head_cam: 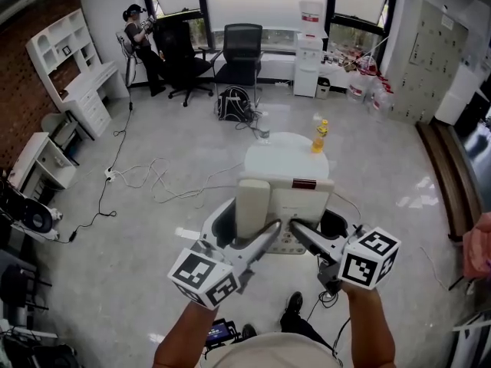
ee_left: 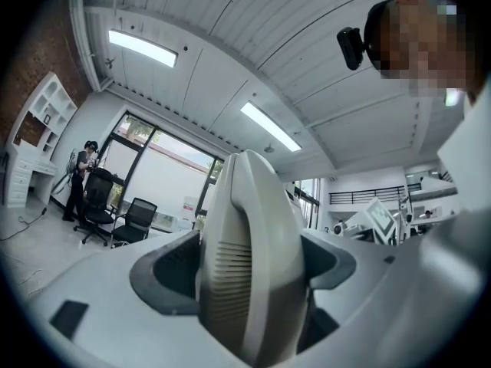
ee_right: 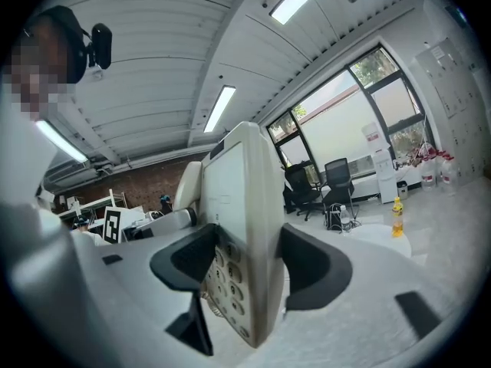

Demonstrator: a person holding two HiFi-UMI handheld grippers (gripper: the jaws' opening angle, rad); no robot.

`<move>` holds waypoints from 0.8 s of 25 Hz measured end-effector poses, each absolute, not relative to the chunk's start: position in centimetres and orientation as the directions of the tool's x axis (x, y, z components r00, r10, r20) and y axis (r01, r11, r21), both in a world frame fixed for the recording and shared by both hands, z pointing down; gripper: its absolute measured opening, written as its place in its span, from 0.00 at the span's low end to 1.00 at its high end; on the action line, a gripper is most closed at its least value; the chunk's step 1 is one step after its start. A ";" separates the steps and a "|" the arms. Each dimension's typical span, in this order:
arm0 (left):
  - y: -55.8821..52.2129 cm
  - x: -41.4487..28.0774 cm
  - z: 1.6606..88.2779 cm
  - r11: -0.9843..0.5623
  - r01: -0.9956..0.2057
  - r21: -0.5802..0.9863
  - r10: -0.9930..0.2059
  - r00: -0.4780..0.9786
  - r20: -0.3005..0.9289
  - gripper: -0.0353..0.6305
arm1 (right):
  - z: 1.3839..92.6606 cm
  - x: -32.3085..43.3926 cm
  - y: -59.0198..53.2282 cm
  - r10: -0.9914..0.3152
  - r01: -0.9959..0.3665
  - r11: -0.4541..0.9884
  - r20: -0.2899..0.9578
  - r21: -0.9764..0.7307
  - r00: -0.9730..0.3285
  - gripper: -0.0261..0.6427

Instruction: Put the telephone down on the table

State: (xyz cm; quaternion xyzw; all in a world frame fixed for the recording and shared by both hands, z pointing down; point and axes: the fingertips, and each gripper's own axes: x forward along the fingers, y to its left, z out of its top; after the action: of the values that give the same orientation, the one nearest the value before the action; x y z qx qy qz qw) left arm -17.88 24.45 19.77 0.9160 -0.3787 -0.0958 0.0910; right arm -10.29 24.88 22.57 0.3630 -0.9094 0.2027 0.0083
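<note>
Hanging betw. both grippers, telephone [head_cam: 295,202] is held up in the air on the near side of the round white table [head_cam: 280,159], not resting on it. Left gripper [head_cam: 268,232] pinches the handset [ee_left: 249,259]; right gripper [head_cam: 301,234] clamps the base edge-on. Keypad [ee_right: 224,278] shows only in right gripper view. Yellow bottle [head_cam: 320,135] stands by table's far right rim, w/ open top left of it. Floor cables [head_cam: 153,179] lie well apart, left.

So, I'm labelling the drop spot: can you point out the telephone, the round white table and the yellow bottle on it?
telephone [head_cam: 303,204]: head view, its pale upper face.
table [head_cam: 280,159]: head view, bare white top.
yellow bottle [head_cam: 320,138]: head view, its body.
</note>
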 end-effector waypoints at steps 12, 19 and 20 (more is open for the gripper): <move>17.0 -11.9 21.3 -0.633 -0.732 0.252 -0.765 0.641 -0.063 0.62 | 24.1 -4.3 16.9 -0.595 -0.609 0.689 0.174 -0.392 -0.785 0.43; 12.7 -6.7 21.1 -0.612 -0.754 0.241 -0.783 0.620 -0.049 0.62 | 24.1 0.8 12.5 -0.570 -0.580 0.702 0.164 -0.413 -0.805 0.43; 12.2 -6.2 21.0 -0.610 -0.755 0.239 -0.784 0.619 -0.047 0.62 | 24.0 1.3 12.0 -0.567 -0.577 0.703 0.162 -0.415 -0.807 0.43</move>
State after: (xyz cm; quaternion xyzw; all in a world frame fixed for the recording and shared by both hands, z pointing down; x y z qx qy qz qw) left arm -6.21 12.23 21.02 0.8942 -0.4304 -0.0736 0.0982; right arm 1.27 11.99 24.02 0.3101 -0.9228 0.2284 0.0110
